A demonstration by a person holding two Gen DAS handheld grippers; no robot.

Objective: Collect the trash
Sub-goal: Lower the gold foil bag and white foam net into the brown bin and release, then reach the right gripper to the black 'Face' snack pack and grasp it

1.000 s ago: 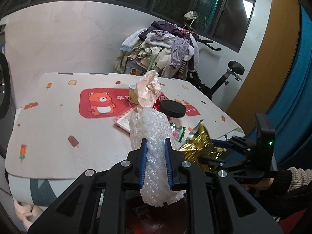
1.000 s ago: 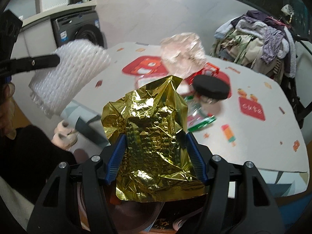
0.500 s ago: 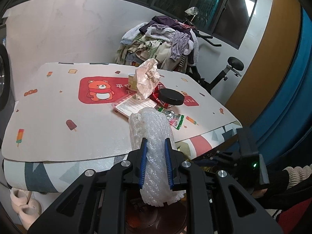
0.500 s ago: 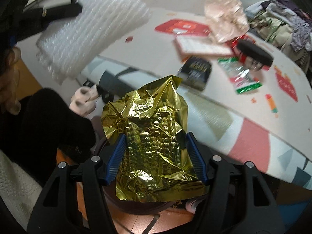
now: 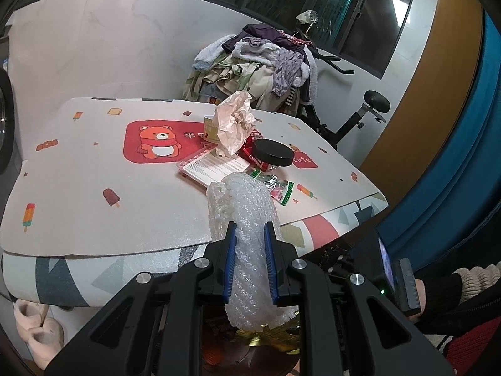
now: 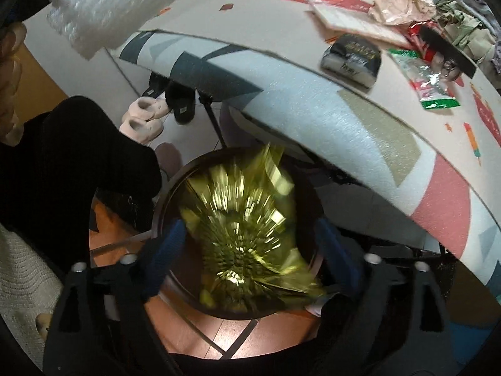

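Observation:
My left gripper is shut on a roll of clear bubble wrap, held upright in front of the table's near edge; the wrap also shows in the right wrist view. My right gripper is open above a dark round bin on the floor. A crumpled gold foil wrapper, blurred, is loose between the spread fingers, over the bin's mouth. Its gold edge shows below the bubble wrap in the left wrist view.
On the table mat lie a crumpled pink paper, a white card, a black lid, a green wrapper and a dark packet. Slippers are under the table. A clothes pile stands behind.
My right gripper has lowered over the bin and opened, letting go of the gold foil wrapper, which is dropping. My left gripper has pulled back from the table, still gripping the bubble wrap.

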